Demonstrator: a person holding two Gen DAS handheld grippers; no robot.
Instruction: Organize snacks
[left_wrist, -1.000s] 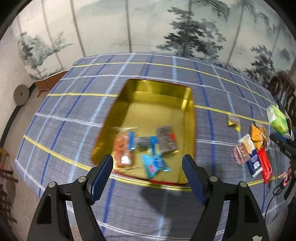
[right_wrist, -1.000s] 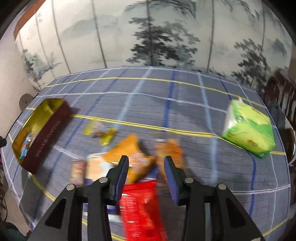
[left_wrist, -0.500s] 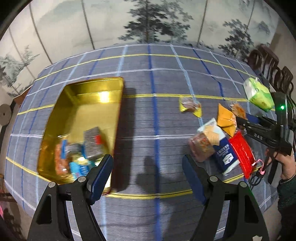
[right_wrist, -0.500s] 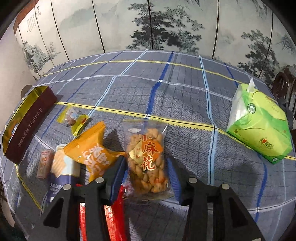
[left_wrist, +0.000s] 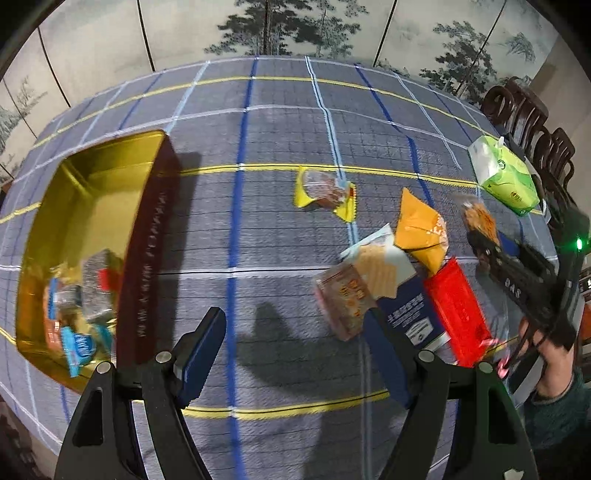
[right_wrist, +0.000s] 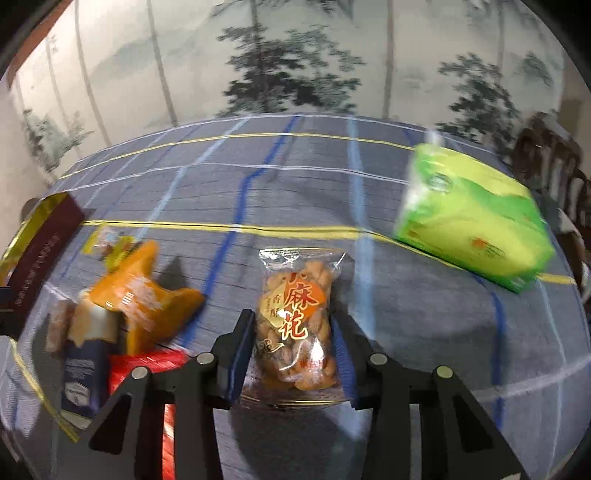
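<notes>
Right gripper (right_wrist: 293, 350), jaws just narrowing, clamps the clear packet of fried dough twists (right_wrist: 295, 325) across its width; long axis runs along the fingers, over the blue plaid cloth. The open gold tin (left_wrist: 92, 192) lies leftward (nearer the left gripper (left_wrist: 295, 354), wide, empty).

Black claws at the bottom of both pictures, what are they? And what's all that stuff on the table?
They are pinching tools, one in each of a person's hands, each carrying a camera. One picture looks along the left gripper, open and empty over the checked tablecloth. The other looks along the right gripper, whose jaws have just closed on a bag of fried twists. Loose snacks lie near a gold tin already holding some, plus a green tissue pack.
</notes>
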